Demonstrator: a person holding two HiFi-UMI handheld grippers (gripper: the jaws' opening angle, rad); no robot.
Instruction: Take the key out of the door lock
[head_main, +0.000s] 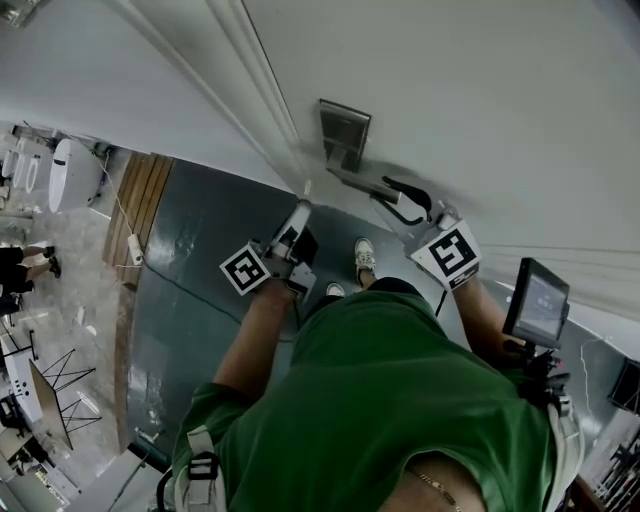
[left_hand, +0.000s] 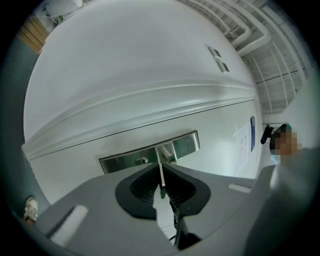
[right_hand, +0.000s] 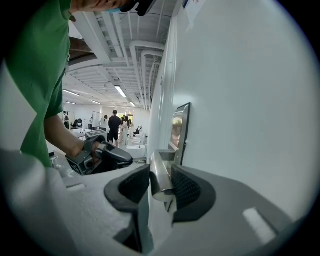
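Head view: our left gripper (head_main: 300, 212) by the door (head_main: 500, 100) edge, right gripper (head_main: 397, 198) at the handle (head_main: 358, 182).
Left gripper view: our jaws pinch the key (left_hand: 161, 181) edge-on, long axis toward the plate (left_hand: 186, 144); bare door around.
Right gripper view: our jaws clamp the handle.

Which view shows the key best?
Left gripper view: the key sits edge-on, pinched in the left gripper before the lock plate. Head view gives a tiny sliver; right gripper view shows none.
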